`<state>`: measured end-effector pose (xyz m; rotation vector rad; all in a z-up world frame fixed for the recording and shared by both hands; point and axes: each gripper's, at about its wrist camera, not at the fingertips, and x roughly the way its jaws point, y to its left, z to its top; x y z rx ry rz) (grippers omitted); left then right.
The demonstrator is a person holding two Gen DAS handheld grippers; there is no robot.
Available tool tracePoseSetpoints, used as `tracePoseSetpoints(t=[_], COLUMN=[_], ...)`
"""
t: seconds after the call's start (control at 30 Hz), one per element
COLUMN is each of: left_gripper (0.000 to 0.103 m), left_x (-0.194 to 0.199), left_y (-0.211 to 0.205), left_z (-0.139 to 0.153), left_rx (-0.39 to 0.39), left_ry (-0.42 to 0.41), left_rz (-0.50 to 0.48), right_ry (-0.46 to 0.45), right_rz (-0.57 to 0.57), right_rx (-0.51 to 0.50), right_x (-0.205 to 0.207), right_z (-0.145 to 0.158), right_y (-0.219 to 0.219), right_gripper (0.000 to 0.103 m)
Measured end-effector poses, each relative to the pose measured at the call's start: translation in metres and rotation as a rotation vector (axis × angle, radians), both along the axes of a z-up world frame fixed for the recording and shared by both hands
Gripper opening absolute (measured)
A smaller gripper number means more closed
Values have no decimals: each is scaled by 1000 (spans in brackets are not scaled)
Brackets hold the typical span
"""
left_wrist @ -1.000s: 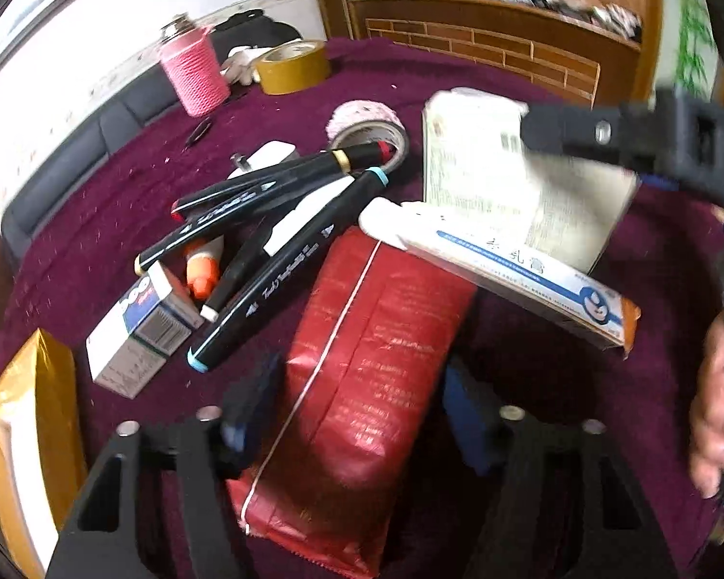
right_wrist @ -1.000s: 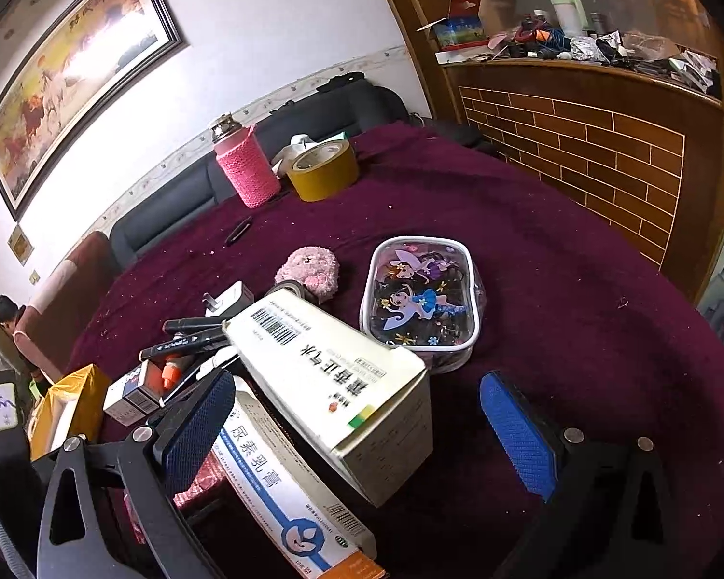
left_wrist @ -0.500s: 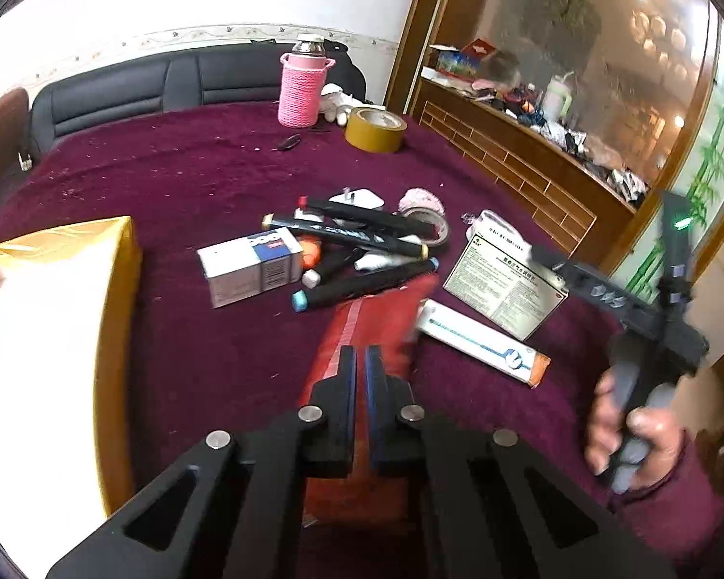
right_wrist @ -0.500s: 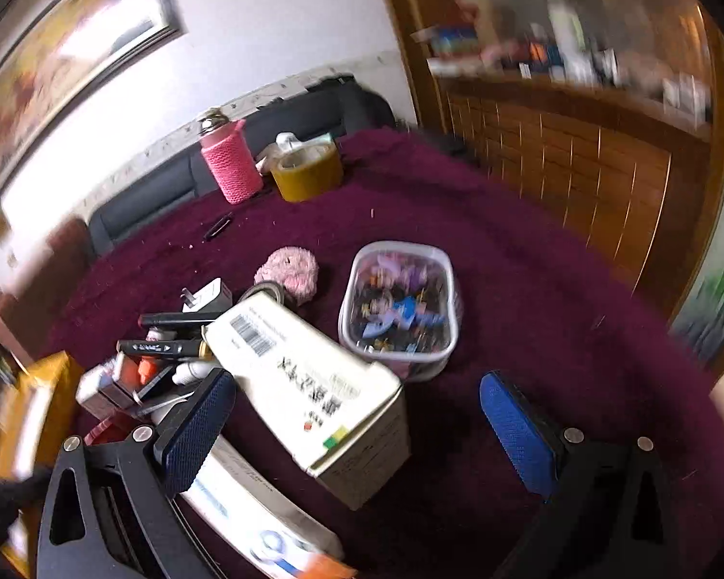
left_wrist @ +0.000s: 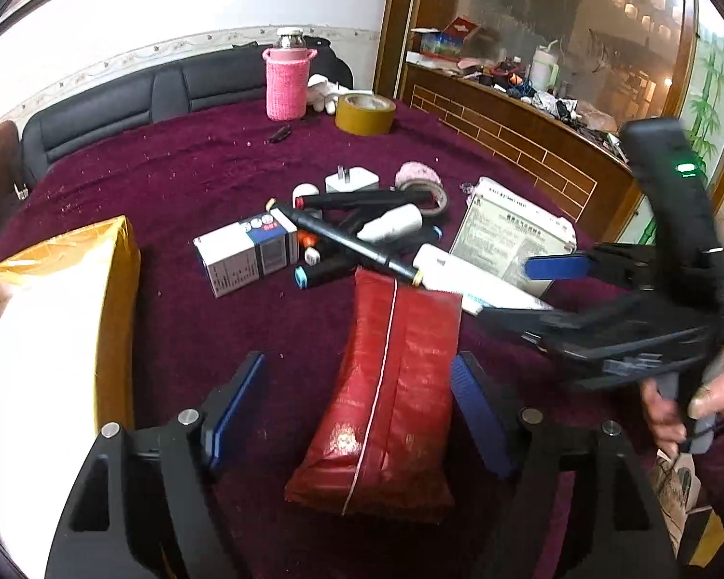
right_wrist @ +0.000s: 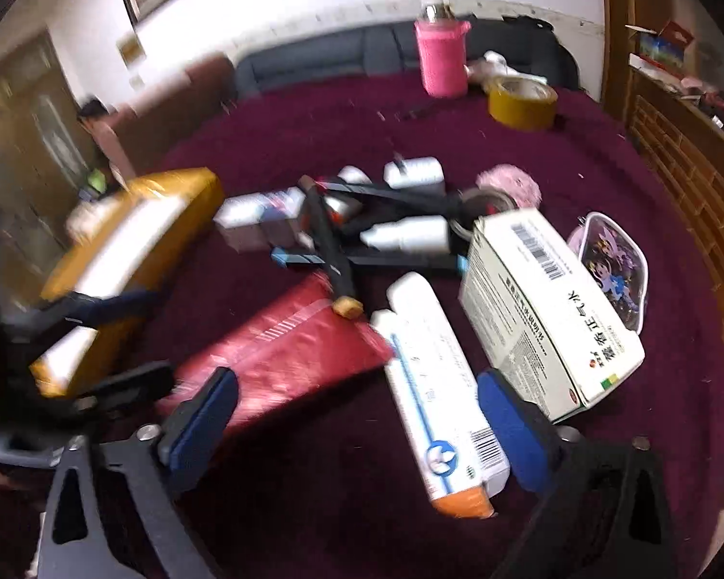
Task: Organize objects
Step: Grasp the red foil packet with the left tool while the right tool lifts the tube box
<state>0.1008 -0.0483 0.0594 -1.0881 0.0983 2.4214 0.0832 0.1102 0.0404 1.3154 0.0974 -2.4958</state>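
While both grippers, left and right, hang with jaws apart, the red pouch at lower center looks soft, slippery, best pinched across its middle.

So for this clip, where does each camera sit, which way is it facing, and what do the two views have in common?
Left wrist: sits on the left gripper, looking forward over the red packet between its open jaws toward the sofa; the right gripper and the person's hand show at right.
Right wrist: sits on the right gripper, looking over the long white box between its open jaws; the left gripper shows blurred at left.
Shared: red packet, markers, pink bottle, tape roll.
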Motion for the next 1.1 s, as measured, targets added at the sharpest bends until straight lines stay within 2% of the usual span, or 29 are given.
tracePoseSetpoints(t=[0.07,0.13,0.2,0.3,0.47,0.5,0.57,0.6,0.67,0.7,0.77,0.8,0.97,1.1], left_gripper=[76,76,76,77,79,80,78,61,52,49,47,46,45,46], left_x=[0,0,-2,-5,-21,-23,-29,-30,-30,-31,-30,-28,-9,4], left_y=[-1,2,11,34,70,72,67,66,56,51,38,34,10,-12], left_z=[-5,-7,-11,-21,-48,-52,-52,-51,-47,-45,-43,-41,-26,-8], left_rx=[-3,-6,-20,-70,-241,-244,-193,-193,-147,-119,-64,-47,60,140], left_ry=[-14,-26,-43,-59,-75,-69,-80,-73,-85,-97,-125,-130,-135,-103], left_rz=[-10,-25,-52,-113,-125,-117,-96,-78,-62,-54,-28,-19,16,48], right_ry=[-39,-39,-44,-66,-65,-64,-64,-63,-68,-71,-71,-73,-89,-82], right_rz=[-3,-27,-39,-61,-70,-72,-72,-70,-67,-67,-60,-59,-74,-66], right_rx=[54,129,154,141,118,113,106,106,105,105,109,105,11,-126], right_x=[-8,-12,-17,-27,-25,-26,-28,-28,-29,-33,-31,-31,-23,-13], right_z=[-12,-19,-22,-29,-31,-31,-31,-30,-31,-30,-28,-28,-25,-16], right_y=[-4,-6,-6,1,5,7,8,8,8,8,9,11,22,32], right_gripper=[69,61,58,58,59,59,59,59,59,55,39,25,21,21])
